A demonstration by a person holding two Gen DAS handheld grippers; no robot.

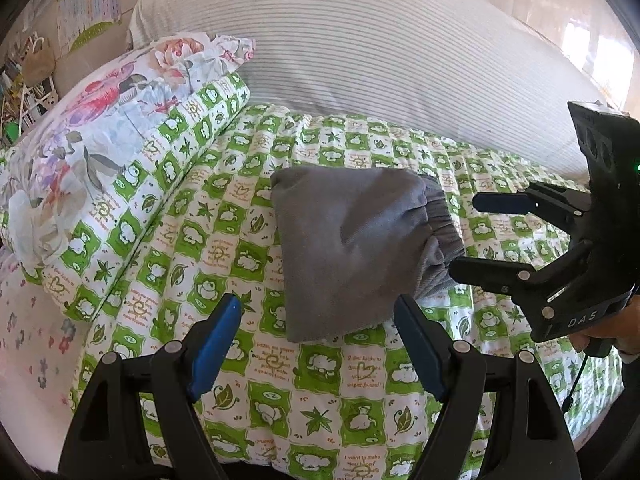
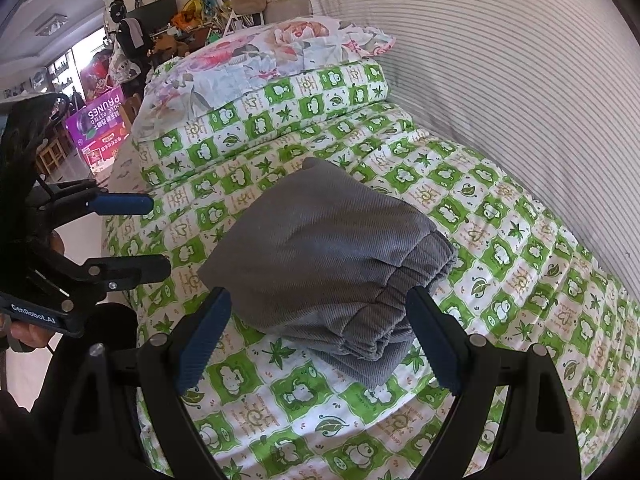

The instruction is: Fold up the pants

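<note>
The grey pants lie folded into a compact bundle on the green-and-white checked quilt. Their elastic waistband faces the right gripper. My left gripper is open just short of the bundle's near edge, its blue pads apart and holding nothing. It shows at the left in the right wrist view, off the bundle. My right gripper is open too, its fingers either side of the waistband end without pressing on it. In the left wrist view it sits right beside the waistband.
A floral pillow rests on a folded checked cushion at the bed's head. A white striped duvet lies along the far side. Past the bed stand a purple box and cluttered furniture.
</note>
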